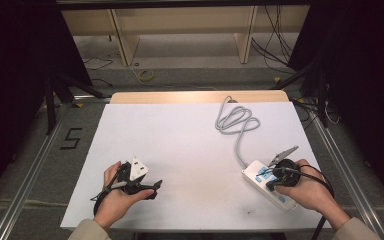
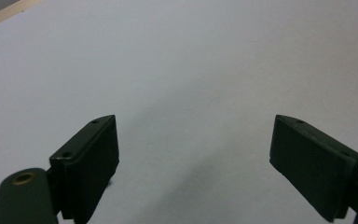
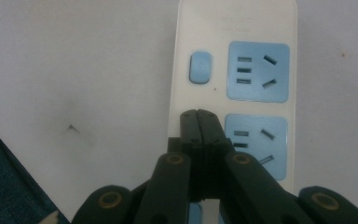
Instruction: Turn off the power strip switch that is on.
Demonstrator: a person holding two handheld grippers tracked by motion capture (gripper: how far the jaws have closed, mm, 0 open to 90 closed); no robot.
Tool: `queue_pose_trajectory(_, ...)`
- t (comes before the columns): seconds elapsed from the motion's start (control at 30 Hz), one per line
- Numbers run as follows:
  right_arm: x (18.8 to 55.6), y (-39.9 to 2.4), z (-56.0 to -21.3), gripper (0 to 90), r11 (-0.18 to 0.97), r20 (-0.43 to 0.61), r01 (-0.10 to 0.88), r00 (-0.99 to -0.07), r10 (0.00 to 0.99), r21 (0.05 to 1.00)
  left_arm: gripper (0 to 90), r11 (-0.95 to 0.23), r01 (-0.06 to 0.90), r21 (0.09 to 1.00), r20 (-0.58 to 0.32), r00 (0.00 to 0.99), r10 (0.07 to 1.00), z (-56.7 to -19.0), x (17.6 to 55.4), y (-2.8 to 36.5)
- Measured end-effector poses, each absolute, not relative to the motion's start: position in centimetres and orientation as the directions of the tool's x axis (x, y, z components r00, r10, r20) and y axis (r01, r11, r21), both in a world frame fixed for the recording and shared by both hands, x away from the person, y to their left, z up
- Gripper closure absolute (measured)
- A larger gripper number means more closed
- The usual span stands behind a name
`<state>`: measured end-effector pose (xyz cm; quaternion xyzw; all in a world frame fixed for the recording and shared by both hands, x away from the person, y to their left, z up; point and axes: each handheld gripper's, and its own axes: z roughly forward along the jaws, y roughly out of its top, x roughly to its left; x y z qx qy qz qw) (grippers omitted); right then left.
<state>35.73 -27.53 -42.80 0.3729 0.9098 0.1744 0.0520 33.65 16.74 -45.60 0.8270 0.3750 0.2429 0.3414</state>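
Observation:
A white power strip (image 1: pixel 260 176) with blue sockets lies at the right of the white table top, its grey cable (image 1: pixel 235 121) looped toward the far edge. My right gripper (image 1: pixel 271 184) is shut with nothing between its jaws. In the right gripper view its tips (image 3: pixel 199 116) hang over the power strip (image 3: pixel 235 56), beside the nearer blue socket (image 3: pixel 261 140) and below the blue switch (image 3: pixel 199 66). Whether they touch it I cannot tell. My left gripper (image 1: pixel 152 189) rests at the near left, open. In the left gripper view its jaws (image 2: pixel 192 120) stand wide over bare white surface.
The white mat (image 1: pixel 180 145) covers the table, with a wooden edge (image 1: pixel 200 96) at the far side. A small dark mark (image 1: pixel 250 212) sits near the front. Metal rails (image 1: pixel 35 165) flank the table. Shelving and loose floor cables (image 1: pixel 275 47) lie beyond.

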Motion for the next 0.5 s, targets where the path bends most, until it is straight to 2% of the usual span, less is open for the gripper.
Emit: queue_pose_trajectory(0.5, 35.68, -27.21, -42.79, 90.0, 0.677, 0.021, 0.659, -0.722, 0.692, 0.328, 15.1, -0.480, 0.454, 0.750, 0.142, 0.599, 0.788, -45.61, 33.62, 16.70)
